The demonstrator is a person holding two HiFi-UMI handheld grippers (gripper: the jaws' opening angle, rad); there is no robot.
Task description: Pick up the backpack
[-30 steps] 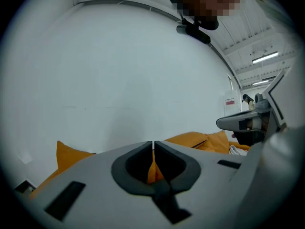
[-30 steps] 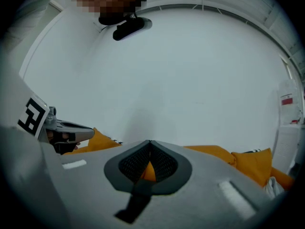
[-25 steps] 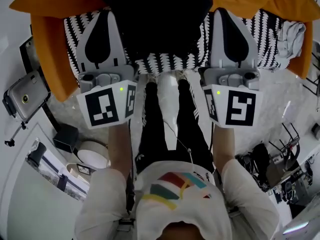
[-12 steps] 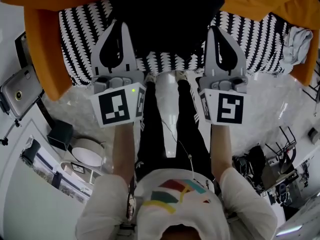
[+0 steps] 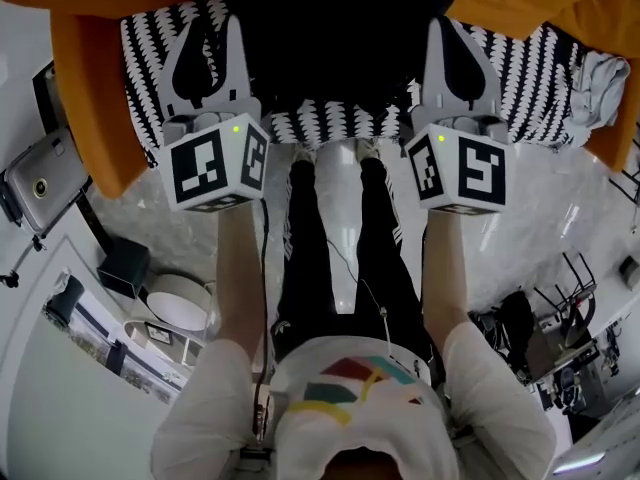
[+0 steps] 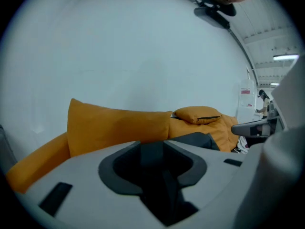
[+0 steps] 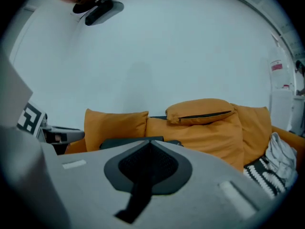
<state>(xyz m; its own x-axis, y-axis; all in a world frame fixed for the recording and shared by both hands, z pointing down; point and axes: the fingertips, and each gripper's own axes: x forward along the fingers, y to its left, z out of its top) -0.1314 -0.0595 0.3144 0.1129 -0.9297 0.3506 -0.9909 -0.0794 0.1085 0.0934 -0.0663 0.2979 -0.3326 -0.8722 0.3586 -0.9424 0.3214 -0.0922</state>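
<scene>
Altogether two grippers were in play, each carrying one marker cube, with one black backpack [image 5: 330, 28] between them on the orange sofa [image 5: 90, 78]. The backpack lay on a single black-and-white patterned blanket [image 5: 540, 68] at the middle of the seat. The left gripper [image 5: 220, 26] reached over the blanket at the backpack's left edge and the right gripper [image 5: 447, 26] at its right edge. Both pairs of jaws were drawn together, tips meeting, with nothing caught between them. From the gripper views the backpack was only a dark strip just past the closed tips, not in them.

One pale grey cloth [image 5: 592, 73] was bunched at the right end of the blanket. Behind the seat, the right gripper view showed orange back cushions in a row, with one smaller zipped cushion [image 7: 200, 109] lying on top of them. On the floor to the person's left lay one grey device [image 5: 40, 183], one small black box [image 5: 125, 268] and one round white object [image 5: 175, 303]. A tangle of dark gear [image 5: 530, 333] sat to the right. The person's own legs and arms covered much of the floor between.

Against half a second earlier, both grippers had moved forward toward the sofa and spread wider apart, their cubes now nearer the seat edge.
</scene>
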